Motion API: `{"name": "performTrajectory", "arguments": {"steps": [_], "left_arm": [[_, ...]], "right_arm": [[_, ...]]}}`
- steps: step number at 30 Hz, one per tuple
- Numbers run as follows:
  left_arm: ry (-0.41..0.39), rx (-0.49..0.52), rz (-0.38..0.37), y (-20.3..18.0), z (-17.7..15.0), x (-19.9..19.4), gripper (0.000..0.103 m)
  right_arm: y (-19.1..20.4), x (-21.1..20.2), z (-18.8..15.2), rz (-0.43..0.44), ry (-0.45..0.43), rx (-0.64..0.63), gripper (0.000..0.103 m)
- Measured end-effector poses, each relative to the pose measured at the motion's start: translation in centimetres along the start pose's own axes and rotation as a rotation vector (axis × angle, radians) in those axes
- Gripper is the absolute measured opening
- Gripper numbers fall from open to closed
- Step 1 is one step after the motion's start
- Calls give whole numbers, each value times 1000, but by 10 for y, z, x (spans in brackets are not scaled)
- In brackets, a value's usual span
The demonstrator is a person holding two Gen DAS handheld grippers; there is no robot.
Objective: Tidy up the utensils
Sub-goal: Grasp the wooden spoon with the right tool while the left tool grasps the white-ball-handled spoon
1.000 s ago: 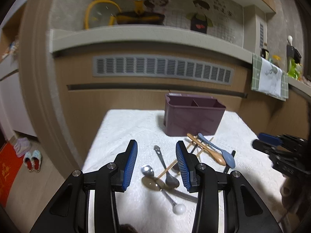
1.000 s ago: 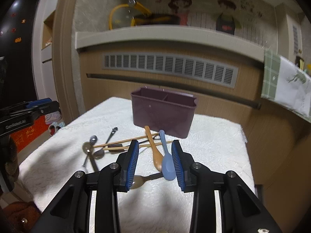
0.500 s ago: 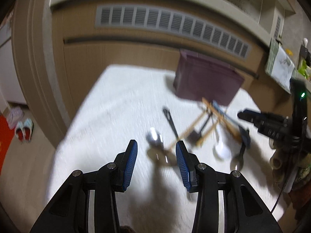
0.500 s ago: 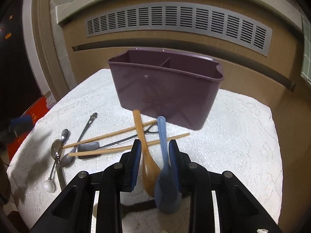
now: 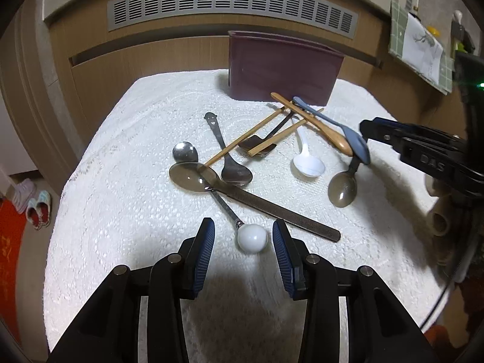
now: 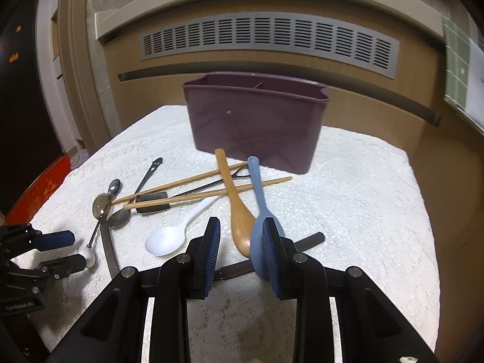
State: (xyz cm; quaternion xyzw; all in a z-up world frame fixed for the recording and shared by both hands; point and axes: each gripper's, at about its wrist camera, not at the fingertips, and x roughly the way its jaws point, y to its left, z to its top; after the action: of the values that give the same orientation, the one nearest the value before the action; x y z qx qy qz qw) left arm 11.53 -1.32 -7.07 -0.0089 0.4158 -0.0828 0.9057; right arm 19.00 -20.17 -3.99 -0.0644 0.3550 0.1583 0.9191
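Note:
A purple two-compartment caddy stands at the back of the white-clothed table. Several utensils lie in front of it: a wooden spoon, a blue spoon, a white plastic spoon, chopsticks and metal spoons. My left gripper is open and low, its fingers on either side of the white ball end of a thin metal spoon, not touching it. My right gripper is open over the wooden spoon's bowl, with the blue spoon's bowl partly behind its right finger.
A long flat metal handle lies across the cloth just beyond my left gripper. A dark spoon lies under the blue one. Behind the table is a wooden cabinet front with a grey vent. Slippers are on the floor at left.
Both grippers have come down toward the table and tilted downward. The left now straddles the white ball end. The right has narrowed its jaws and closed in on the wooden and blue spoon bowls.

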Motion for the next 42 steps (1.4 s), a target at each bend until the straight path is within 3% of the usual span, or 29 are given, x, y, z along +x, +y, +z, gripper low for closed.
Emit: {"name": "performTrajectory", "arguments": {"steps": [3,7,11,14,17,22,29,33,37,42], "left_arm": [[20,-13,18,1,2,7,39],[30,-22,11,4,0,10,23],[-64,-14,17,10,10,-13,23],[-187,16,62,19,29,-40,23],[-257,24,86,32,52,-53,23],[-302,-3,7,54,87,-67,23],[-287,0,-114,59,106,-78,23],[-282,-2,-155,59,111,-80,23],[-281,-3,-187,52,115,-82,23],[-292,-19,-262,41,127,-86,23]], "right_arm": [[0,-5,-3,-3,-11,-5,27],[0,-9,-6,-7,-15,-5,27],[1,-7,-7,-11,-11,-9,27],[1,-6,-2,-2,-10,-17,27],[6,-3,10,24,-15,-47,27],[15,28,37,89,40,-96,27],[26,103,64,68,146,-134,27],[29,125,67,53,184,-122,13],[23,98,64,85,144,-106,11],[0,24,64,108,17,-24,11]]}}
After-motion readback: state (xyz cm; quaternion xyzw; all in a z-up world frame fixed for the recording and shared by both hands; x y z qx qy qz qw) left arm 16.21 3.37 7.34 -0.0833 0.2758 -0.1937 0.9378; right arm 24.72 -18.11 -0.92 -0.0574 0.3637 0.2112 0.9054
